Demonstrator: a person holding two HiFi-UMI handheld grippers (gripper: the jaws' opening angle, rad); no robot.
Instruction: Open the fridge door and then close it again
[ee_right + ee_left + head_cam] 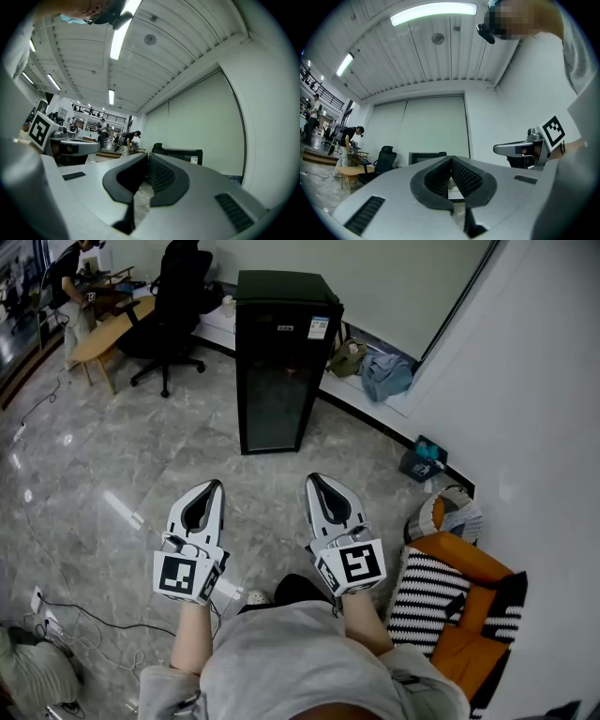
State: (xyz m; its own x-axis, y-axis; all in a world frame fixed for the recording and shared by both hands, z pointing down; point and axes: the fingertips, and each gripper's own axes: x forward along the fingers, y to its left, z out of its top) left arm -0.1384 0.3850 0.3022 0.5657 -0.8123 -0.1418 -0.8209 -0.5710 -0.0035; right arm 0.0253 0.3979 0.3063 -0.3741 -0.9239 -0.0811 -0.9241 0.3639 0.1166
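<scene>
A grey marble floor (141, 456) spreads across the room, with a white wall (553, 381) down the right side. The black fridge (277, 362) stands upright on the floor in front of a low white ledge (405, 407). Its dark glass door is shut, and it is well ahead of both grippers. To its left sits a black office chair (173, 306) beside a wooden table (103, 334). An orange and black-and-white striped bundle (450, 606) rests against the wall at the near right. The left gripper (215, 486) and right gripper (312, 479) are held side by side, pointing toward the fridge. Each has its jaws closed tip to tip with nothing between them. A small teal box (422, 457) lies by the wall.
</scene>
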